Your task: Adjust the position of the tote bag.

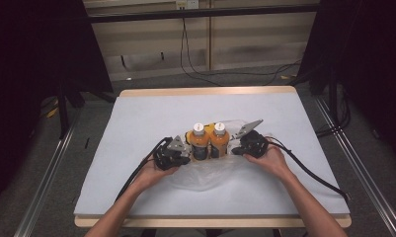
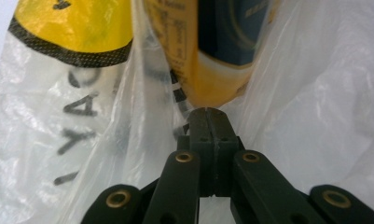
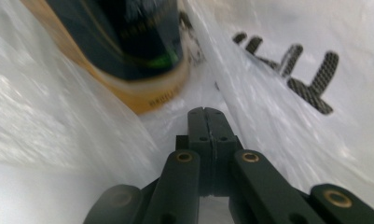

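Beside the two orange bottles (image 1: pixel 208 140), which stood upright mid-table on a clear plastic bag (image 1: pixel 205 175), we held our left gripper (image 1: pixel 185 155) and right gripper (image 1: pixel 233 150), one at each flank. Both pairs of fingers (image 2: pixel 208 126) were pressed together; whether film was pinched between them we could not tell. We judged it best to draw the bag's sides up evenly, keeping the bottles from tipping.
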A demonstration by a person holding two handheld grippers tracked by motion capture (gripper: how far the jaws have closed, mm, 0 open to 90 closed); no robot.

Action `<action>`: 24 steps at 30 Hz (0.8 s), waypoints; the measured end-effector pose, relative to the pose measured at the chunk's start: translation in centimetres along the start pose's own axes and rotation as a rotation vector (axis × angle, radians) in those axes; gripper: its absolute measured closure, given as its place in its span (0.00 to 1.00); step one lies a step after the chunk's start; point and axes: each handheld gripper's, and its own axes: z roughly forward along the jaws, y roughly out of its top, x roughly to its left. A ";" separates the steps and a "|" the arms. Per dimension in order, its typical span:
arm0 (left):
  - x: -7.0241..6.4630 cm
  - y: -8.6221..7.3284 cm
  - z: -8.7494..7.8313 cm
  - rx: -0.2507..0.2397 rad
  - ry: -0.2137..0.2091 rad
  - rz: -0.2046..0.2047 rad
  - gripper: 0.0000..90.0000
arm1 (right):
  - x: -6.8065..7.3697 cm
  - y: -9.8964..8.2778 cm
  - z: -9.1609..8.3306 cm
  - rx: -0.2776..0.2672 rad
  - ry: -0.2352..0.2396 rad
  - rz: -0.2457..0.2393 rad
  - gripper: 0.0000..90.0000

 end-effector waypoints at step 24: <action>2.2 -1.9 -2.4 0.120 0.060 0.039 1.00 | -1.7 -0.5 -1.4 0.153 -0.142 -0.060 1.00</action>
